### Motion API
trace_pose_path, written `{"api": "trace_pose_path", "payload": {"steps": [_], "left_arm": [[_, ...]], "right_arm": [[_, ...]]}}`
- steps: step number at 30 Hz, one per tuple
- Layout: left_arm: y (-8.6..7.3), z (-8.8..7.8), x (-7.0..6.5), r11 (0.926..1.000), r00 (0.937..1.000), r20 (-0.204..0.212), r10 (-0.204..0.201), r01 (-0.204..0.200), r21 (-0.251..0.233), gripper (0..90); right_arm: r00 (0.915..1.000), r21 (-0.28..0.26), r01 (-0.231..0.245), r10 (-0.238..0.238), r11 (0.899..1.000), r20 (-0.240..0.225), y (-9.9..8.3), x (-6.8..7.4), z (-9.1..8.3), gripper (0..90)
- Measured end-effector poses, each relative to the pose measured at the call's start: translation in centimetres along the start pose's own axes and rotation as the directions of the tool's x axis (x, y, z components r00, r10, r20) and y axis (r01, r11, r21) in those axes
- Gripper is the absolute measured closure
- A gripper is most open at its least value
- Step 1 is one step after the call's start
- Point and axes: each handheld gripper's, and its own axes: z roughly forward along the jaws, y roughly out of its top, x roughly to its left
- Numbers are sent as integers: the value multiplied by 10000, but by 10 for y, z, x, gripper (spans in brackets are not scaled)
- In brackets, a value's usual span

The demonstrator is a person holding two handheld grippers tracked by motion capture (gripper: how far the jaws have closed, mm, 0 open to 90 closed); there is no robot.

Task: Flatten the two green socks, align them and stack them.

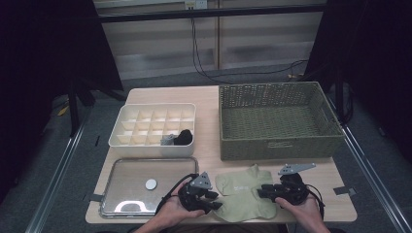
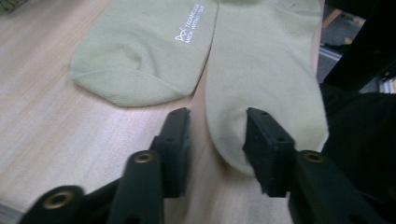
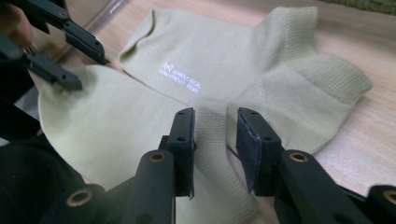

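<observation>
Two pale green socks [image 1: 241, 191] lie flat side by side near the table's front edge, one with small white print [image 2: 189, 35]. My left gripper [image 1: 214, 199] is at their left end. In the left gripper view its jaws [image 2: 217, 135] stand open, with the toe of the nearer sock [image 2: 266, 70] between them and the pads not pressing. My right gripper [image 1: 263, 192] is at the right end. Its jaws [image 3: 215, 140] are open just above the ribbed cuff [image 3: 210, 116] of a sock. The left gripper [image 3: 88, 70] also appears at the far toe in the right gripper view.
A green wicker basket [image 1: 279, 145] stands at the back right. A white divided box [image 1: 127, 141] at the back left holds a dark rolled sock [image 1: 183, 137]. A clear lid [image 1: 116, 170] with a white disc [image 1: 151, 184] lies at the front left.
</observation>
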Motion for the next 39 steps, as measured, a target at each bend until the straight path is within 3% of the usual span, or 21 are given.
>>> {"api": "trace_pose_path", "payload": {"steps": [1,2,3,4,7,9,10,11,12,13,14,15,22,24,29,35,39], "left_arm": [[-1,1,0,9999,10000,-5,90,-90,-126,686],[0,0,-1,9997,9994,-276,222,-219,106,730],[0,0,-1,9997,9994,-276,222,-219,106,763],[0,0,0,9996,9996,-96,255,-254,114,803],[-1,2,1,9999,9999,92,41,-40,-104,866],[-1,2,2,9998,9997,176,-143,146,-160,877],[-1,1,4,10000,9996,285,-24,26,-61,881],[-1,2,4,9995,9989,409,-223,232,-234,884],[0,0,6,9998,9993,360,-129,134,-125,887],[1,-3,6,9992,9986,471,-228,243,-310,890],[1,-3,6,9992,9986,471,-228,243,-310,891],[2,-5,5,9977,9985,485,-267,296,-611,891],[7,-16,12,9951,9984,449,-330,370,-915,892],[13,-21,16,9913,9988,330,-356,394,-1254,892],[25,-26,28,9870,9986,196,-496,520,-1521,893],[35,-21,45,9837,9970,-202,-746,702,-1657,893],[31,-15,53,9865,9940,-428,-1008,943,-1341,891]], "right_arm": [[10000,67,74,-75,10000,61,0,1,1,708],[9998,151,193,-194,9997,90,0,2,2,749],[9998,151,193,-194,9997,90,0,2,2,749],[9993,336,288,-296,9990,230,1,4,5,819],[9993,338,285,-292,9990,216,2,5,6,867],[9995,269,254,-259,9993,182,2,4,5,893],[9995,215,251,-255,9995,187,2,4,4,895],[9998,115,169,-170,9998,140,2,3,3,897],[9999,24,102,-102,9999,123,3,2,1,898],[10000,-123,-25,26,9999,83,3,1,-1,900],[10000,-123,-25,26,9999,83,3,1,-1,900],[10000,-236,-99,99,9997,4,3,1,-2,900],[9992,-817,-358,343,9960,-188,6,0,-15,900],[9989,-1085,-464,451,9930,-147,10,-3,-21,900],[9984,-1261,-558,553,9904,-69,20,-8,-25,900],[9987,-1485,-486,505,9877,90,38,-12,-27,900],[9986,-1489,-457,493,9878,206,47,-20,-19,900]]}}
